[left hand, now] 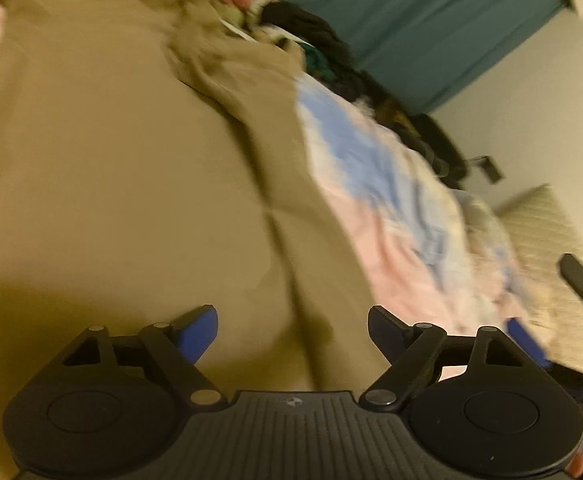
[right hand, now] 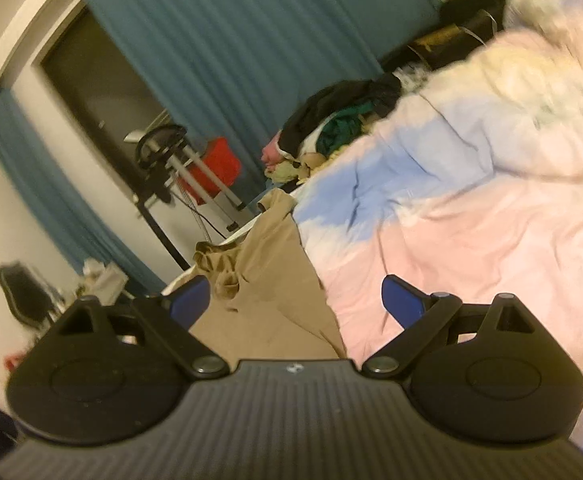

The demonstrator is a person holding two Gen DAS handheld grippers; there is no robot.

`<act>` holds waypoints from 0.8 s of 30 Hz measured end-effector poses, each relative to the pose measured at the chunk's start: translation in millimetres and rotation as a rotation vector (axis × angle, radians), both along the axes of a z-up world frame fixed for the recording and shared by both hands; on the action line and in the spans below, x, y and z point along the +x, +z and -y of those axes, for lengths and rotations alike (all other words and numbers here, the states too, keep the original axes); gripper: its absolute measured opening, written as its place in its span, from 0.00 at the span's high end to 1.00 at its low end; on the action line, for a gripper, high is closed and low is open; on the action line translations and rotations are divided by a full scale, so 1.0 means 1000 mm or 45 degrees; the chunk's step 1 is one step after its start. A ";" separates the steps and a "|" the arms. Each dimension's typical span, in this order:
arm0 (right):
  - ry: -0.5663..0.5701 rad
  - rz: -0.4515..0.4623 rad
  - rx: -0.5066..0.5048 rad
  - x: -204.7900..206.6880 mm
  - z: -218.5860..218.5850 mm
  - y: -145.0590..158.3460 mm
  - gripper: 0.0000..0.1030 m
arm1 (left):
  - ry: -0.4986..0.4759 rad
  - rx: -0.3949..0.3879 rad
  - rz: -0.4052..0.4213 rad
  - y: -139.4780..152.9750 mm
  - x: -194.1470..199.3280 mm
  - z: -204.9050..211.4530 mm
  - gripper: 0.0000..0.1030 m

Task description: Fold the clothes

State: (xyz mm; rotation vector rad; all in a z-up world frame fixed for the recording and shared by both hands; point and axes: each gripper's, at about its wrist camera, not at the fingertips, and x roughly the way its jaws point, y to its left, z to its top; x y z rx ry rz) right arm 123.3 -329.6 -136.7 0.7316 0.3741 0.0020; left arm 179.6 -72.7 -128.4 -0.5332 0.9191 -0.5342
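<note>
Left claw (left hand: pixel 291 336) gaping wide just above tan garment (left hand: pixel 103 168), gripping nothing. Right claw (right hand: pixel 295 300) likewise wide over garment's edge on bed (right hand: pixel 471 232). Only right view showing red box (right hand: pixel 219 166).

We saw teal curtain (right hand: pixel 251 40) hanging in long folds across far wall. Dark window pane (right hand: pixel 91 92) showed between curtain panels, framed in white. Wall (left hand: pixel 531 92) beside curtain was plain off-white. Bed cover (right hand: pixel 471 220), patched pink, blue and white, lay rumpled over bed. Red box (right hand: pixel 221 164) stood behind black-and-white metal stand (right hand: pixel 171 168) near window. Woven beige panel (left hand: pixel 547 232) leaned low against wall. Light was dim, warm, yellowish.
</note>
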 end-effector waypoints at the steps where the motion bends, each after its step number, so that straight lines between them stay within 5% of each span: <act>1: 0.001 -0.010 0.035 0.002 0.003 -0.004 0.09 | -0.020 -0.014 -0.006 -0.005 0.003 0.007 0.28; 5: 0.032 -0.044 0.082 0.009 0.003 -0.014 0.09 | -0.123 -0.092 -0.040 -0.019 0.007 0.027 0.38; 17: 0.058 -0.054 0.089 0.019 0.003 -0.022 0.09 | -0.343 -0.267 -0.323 -0.052 -0.015 0.042 0.42; 20: 0.061 -0.052 0.096 0.018 0.004 -0.022 0.09 | -0.362 -0.250 -0.358 -0.055 -0.022 0.047 0.58; 22: 0.066 -0.048 0.098 0.017 0.004 -0.022 0.09 | -0.373 -0.234 -0.384 -0.059 -0.026 0.050 0.84; 24: 0.064 -0.047 0.090 0.017 0.004 -0.021 0.09 | -0.374 -0.192 -0.375 -0.058 -0.029 0.051 0.94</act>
